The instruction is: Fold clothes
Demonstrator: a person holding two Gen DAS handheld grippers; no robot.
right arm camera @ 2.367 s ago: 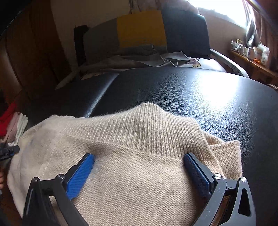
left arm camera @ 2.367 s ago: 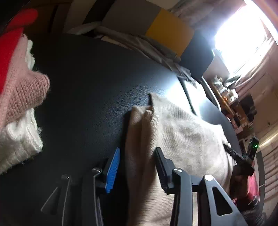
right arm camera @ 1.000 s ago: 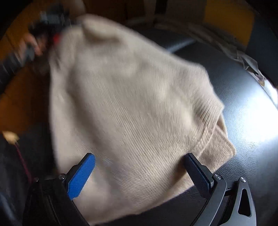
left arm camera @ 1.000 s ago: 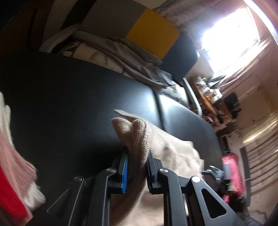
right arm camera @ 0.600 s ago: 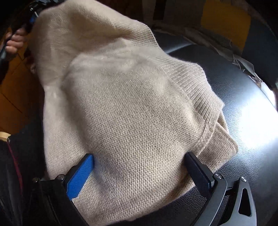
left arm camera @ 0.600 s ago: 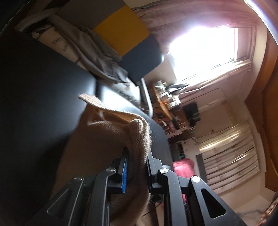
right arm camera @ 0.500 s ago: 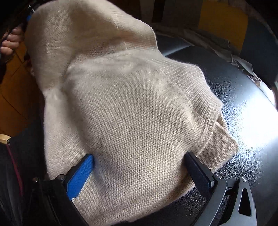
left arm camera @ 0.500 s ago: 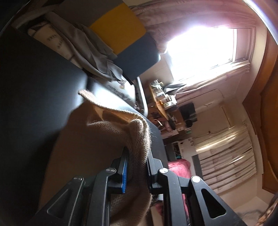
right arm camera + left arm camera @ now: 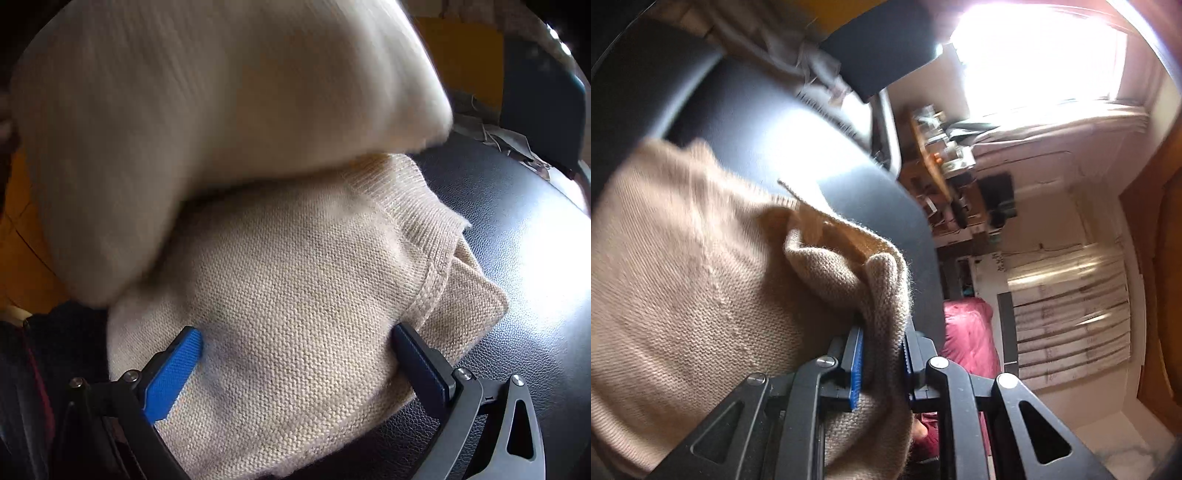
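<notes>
I can read no words, labels, brands or numbers anywhere from my tongs' two views; the marks on the far wall [image 9: 999, 264] are too small and blurred to make out.

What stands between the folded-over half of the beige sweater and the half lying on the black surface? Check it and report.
Nothing visible. In the right wrist view the lifted half of the beige sweater arches over the flat half with only a gap between them. The right gripper rests open on the lower layer near the camera; the left gripper is clamped on the sweater.
</notes>
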